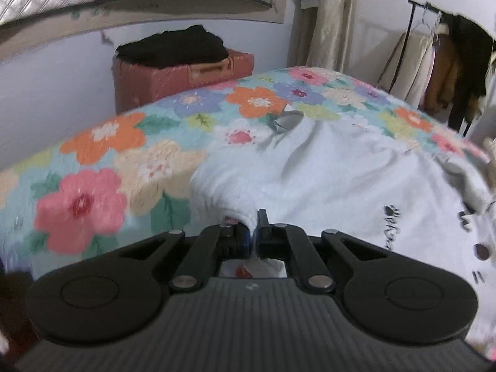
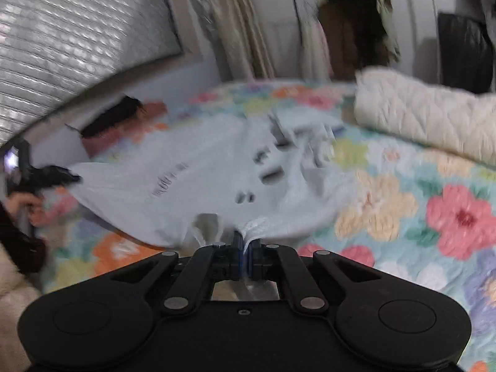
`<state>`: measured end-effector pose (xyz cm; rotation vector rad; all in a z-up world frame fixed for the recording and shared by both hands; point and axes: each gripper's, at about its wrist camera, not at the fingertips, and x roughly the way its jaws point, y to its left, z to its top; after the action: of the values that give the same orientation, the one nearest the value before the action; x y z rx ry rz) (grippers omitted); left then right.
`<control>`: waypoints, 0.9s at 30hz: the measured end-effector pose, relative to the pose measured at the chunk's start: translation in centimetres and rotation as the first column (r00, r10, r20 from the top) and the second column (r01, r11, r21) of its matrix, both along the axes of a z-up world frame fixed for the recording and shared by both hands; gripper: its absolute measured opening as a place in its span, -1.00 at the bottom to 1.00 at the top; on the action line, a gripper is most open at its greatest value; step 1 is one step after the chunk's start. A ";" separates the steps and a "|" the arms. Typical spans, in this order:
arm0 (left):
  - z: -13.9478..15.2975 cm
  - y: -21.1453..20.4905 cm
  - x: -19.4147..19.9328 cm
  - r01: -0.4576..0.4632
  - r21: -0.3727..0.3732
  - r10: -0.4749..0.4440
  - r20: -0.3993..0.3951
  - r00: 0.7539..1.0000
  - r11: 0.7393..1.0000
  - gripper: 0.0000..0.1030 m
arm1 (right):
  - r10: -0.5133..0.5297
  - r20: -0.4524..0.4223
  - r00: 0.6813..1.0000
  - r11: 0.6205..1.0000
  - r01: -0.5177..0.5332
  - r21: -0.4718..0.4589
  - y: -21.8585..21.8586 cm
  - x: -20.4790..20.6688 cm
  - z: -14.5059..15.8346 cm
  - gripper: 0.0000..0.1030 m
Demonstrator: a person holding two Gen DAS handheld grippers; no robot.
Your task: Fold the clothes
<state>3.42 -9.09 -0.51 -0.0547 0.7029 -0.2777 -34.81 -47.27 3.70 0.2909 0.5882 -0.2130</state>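
The left tongs (image 1: 254, 228) are clamped on an edge of the white garment (image 1: 325, 167), which spreads ahead of them and to their right over the floral bedspread (image 1: 102, 161). The right tongs (image 2: 245, 243) are likewise closed on another edge of the same garment, its cloth stretching ahead and to their left. A cream quilt (image 2: 427, 111) lies ahead to their right. Beyond the left tongs, dark folded clothes (image 1: 173, 46) sit on a reddish box (image 1: 173, 80).

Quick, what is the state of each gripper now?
Left gripper: shut on the white shirt.
Right gripper: shut on the same shirt.
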 end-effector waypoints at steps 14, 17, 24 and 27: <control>-1.9 1.2 -1.7 -0.014 0.042 0.018 -0.091 0.996 0.999 -0.93 | -0.110 -0.063 0.992 0.987 0.116 0.108 -3.0 -2.4 -5.0 -0.91; -3.7 1.3 -0.8 -0.013 0.053 0.023 -0.196 0.980 0.999 -0.92 | -0.169 -0.135 0.976 0.985 0.172 0.014 -2.7 -3.0 -6.6 -0.90; -5.3 0.9 -0.1 -0.003 0.107 0.032 -0.270 0.962 0.994 -0.91 | -0.180 -0.195 0.964 0.979 0.195 0.056 -3.2 -2.5 -9.4 -0.91; -5.5 1.3 0.1 -0.018 0.086 0.041 -0.283 0.958 0.996 -0.91 | -0.199 -0.240 0.950 0.972 0.222 0.073 -3.6 -2.7 -10.7 -0.91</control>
<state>3.53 -7.77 -5.97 -0.0260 0.9984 -0.2134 -37.53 -50.88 -6.96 0.4301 0.8008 -0.4292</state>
